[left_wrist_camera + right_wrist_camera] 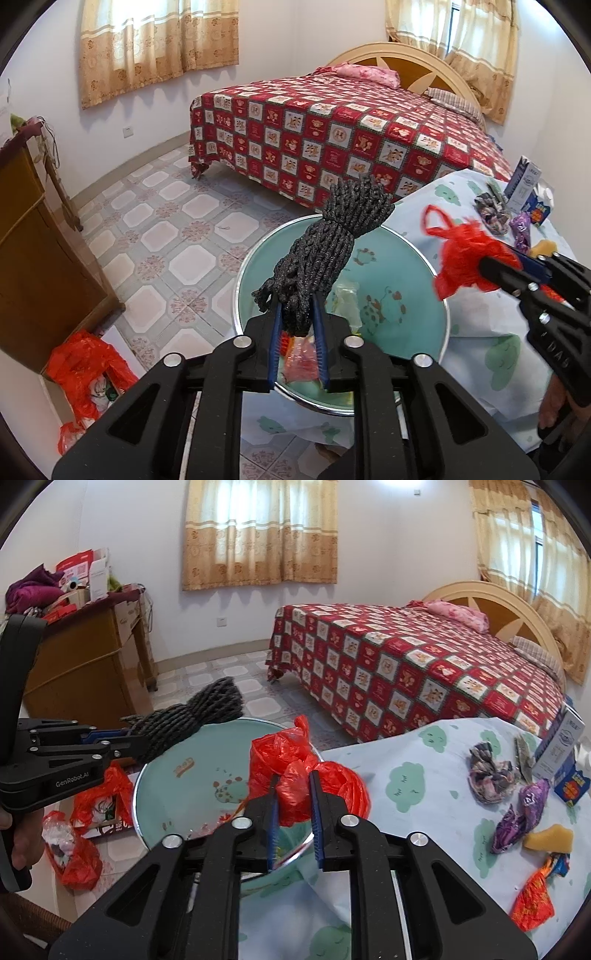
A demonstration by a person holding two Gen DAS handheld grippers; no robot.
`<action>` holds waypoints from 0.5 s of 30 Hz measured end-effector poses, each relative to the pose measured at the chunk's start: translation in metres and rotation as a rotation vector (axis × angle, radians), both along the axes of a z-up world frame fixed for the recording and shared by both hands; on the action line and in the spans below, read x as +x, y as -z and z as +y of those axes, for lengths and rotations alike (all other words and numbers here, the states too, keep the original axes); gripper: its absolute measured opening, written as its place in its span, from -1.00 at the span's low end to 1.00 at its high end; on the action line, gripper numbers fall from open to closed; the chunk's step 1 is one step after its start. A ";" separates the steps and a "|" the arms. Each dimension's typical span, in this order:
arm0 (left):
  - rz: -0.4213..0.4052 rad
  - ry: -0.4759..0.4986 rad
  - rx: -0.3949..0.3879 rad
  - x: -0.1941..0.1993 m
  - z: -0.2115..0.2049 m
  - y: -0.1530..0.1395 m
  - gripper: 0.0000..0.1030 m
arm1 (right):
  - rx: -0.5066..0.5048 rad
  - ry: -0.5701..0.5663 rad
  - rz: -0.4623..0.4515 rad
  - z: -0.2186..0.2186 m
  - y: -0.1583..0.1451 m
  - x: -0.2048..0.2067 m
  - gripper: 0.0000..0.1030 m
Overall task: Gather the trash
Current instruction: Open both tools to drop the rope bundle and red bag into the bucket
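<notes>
At frame centre a dark grey braided rope bundle hangs over a pale green basin printed with cartoon animals. A bright red plastic bag sits between black tongs with blue pads. Upper right, the bed wears a red-and-white checked cover; the desk cloth is pale blue with green clouds.

Bed with red patterned cover, wooden cabinet, curtains, tiled floor.
</notes>
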State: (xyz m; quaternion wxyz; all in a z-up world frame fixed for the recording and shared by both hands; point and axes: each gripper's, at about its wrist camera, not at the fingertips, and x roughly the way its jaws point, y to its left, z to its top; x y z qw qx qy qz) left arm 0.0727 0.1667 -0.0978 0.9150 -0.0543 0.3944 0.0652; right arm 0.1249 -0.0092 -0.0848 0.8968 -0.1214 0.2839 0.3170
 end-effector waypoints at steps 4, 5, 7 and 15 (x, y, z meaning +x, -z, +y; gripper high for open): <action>-0.008 0.002 0.012 -0.001 -0.005 -0.001 -0.15 | 0.007 0.006 -0.010 0.001 0.000 -0.002 -0.18; -0.009 0.004 0.014 -0.001 -0.006 -0.001 -0.15 | 0.006 0.008 -0.010 0.001 0.000 -0.002 -0.18; -0.006 0.005 0.012 -0.001 -0.007 -0.001 -0.06 | 0.009 0.013 -0.010 -0.002 -0.001 -0.002 -0.11; 0.000 -0.009 0.026 0.001 -0.011 0.004 0.34 | -0.004 0.110 -0.036 -0.034 -0.007 -0.008 0.07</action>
